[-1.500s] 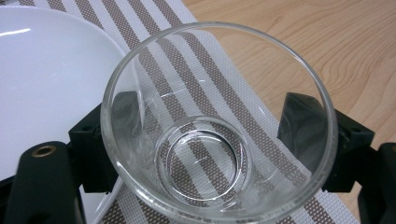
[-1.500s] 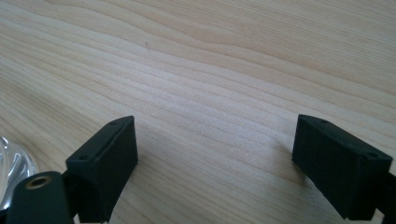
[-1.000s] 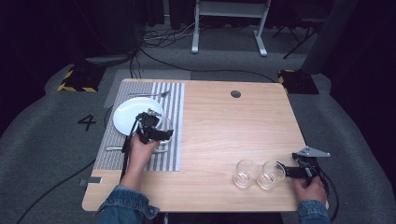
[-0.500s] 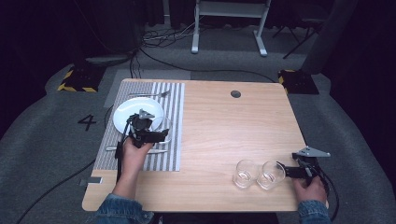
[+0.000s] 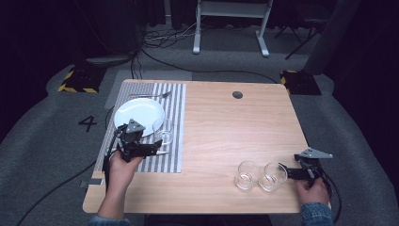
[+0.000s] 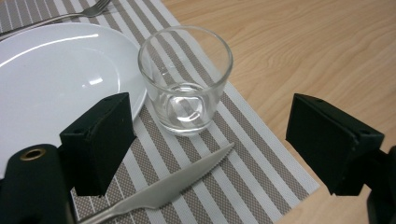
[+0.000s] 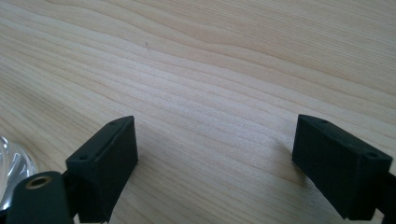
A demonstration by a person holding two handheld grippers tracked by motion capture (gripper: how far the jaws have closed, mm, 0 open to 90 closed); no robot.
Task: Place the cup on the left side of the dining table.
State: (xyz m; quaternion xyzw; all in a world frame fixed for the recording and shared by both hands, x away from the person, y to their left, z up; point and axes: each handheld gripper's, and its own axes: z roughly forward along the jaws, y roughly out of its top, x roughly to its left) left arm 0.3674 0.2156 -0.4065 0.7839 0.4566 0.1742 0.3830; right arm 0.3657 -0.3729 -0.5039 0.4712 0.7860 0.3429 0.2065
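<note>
1. The left hand-held gripper (image 5: 161, 148) had drawn back from the plate (image 6: 51, 79) toward the person's edge of the bench (image 5: 235, 127). A second earlier it sat up against the plate's near rim.
2. Its jaws stood apart with nothing between them. The drinking glass (image 6: 185, 79) stood free just ahead of them, upright on the striped placemat (image 6: 261, 154), on the side of the plate toward the bench's middle and beyond the tip of the knife (image 6: 173, 184).
3. I judged from this that the glass had been set down and let go, so this place setting looked nearly complete, with a fork (image 6: 70, 14) lying beyond the plate.
4. The right hand-held gripper (image 5: 288, 172) had not shifted. It rested low at the near right corner of the bench, its jaws spread wide over bare wood and gripping nothing.
5. Two more glasses (image 5: 247, 175) (image 5: 273, 176) stood side by side just in front of it, untouched by any move in that second. They probably came next.
6. Hard to tell: whether the placed glass touched the plate's rim or stood just clear of it, since the two overlapped in the left gripper view.
7. The knife's handle ran off the bottom of that view behind the left jaw, and the fork's handle was cut off at the frame edge.
8. In the high view the placed glass was faint against the stripes, and I could not tell whether the right jaws touched the nearer of the two glasses
</note>
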